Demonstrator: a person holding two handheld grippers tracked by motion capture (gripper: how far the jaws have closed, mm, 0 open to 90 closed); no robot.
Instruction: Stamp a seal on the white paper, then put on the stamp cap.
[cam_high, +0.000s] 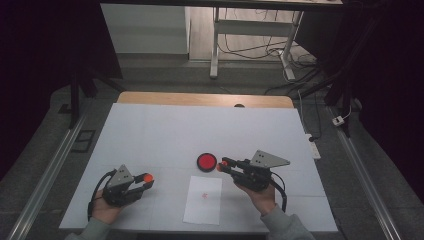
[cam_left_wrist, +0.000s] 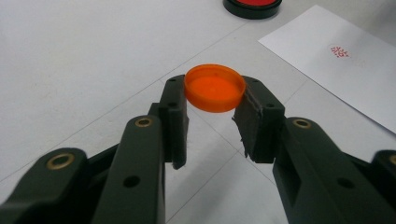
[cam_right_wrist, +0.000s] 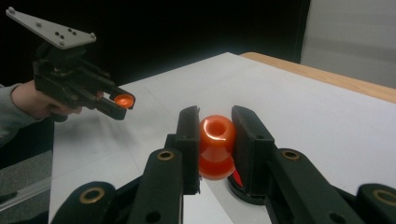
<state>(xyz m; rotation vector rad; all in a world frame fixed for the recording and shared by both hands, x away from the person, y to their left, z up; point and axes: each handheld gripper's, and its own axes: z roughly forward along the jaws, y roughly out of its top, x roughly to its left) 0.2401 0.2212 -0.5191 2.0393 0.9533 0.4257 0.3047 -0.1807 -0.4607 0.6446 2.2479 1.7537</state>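
Progress: the sheet of paper (cam_high: 202, 200) already carries a small red mark (cam_high: 204, 195) near its middle, so one stamping appears done. The ink pad (cam_high: 206, 162) lies open on the tabletop (cam_high: 150, 135), at 12 o'clock from the paper. What seems left — re-inking or capping the stamp and setting it down.

Left tool (cam_high: 145, 181): closed on an orange cap (cam_left_wrist: 215, 87), gripped edge-on between both pads and held flat, open side up, just above the tabletop at 9 o'clock from the paper.

Right tool (cam_high: 223, 165): closed on the orange stamp (cam_right_wrist: 216, 147), clamped at its waisted handle. It hangs over the ink pad's 3 o'clock edge; whether stamp and pad touch cannot be told.

Judgement: mid-task, both parts securely held.
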